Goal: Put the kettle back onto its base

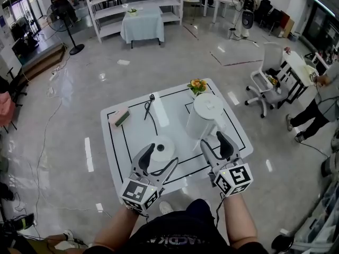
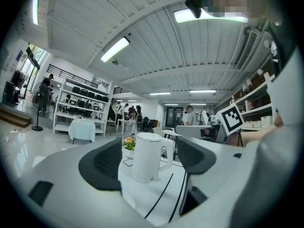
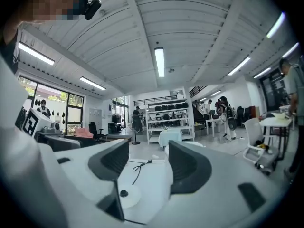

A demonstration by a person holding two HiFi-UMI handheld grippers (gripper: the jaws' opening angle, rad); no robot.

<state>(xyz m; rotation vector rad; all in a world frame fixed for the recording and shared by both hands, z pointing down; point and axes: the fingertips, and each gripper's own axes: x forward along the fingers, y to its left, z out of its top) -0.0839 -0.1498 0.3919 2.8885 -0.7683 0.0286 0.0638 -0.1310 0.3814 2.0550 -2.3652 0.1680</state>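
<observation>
A white kettle [image 1: 205,115] stands upright on the white table [image 1: 122,142], to the right of its round white base [image 1: 165,147]. A black cord [image 1: 149,108] runs back from the base. My left gripper [image 1: 160,160] hovers open over the base's near edge. In the left gripper view the kettle [image 2: 147,156] shows ahead between the open jaws of the left gripper [image 2: 149,151], untouched. My right gripper [image 1: 218,146] is open just in front of the kettle. The right gripper [image 3: 148,156] looks at the base [image 3: 127,196]; its right jaw hides most of the kettle.
A pink and green block [image 1: 119,116] lies at the table's back left, a small pot of flowers [image 1: 197,85] at the back edge. An office chair [image 1: 267,78] and a person [image 1: 318,102] are off to the right. Floor surrounds the table.
</observation>
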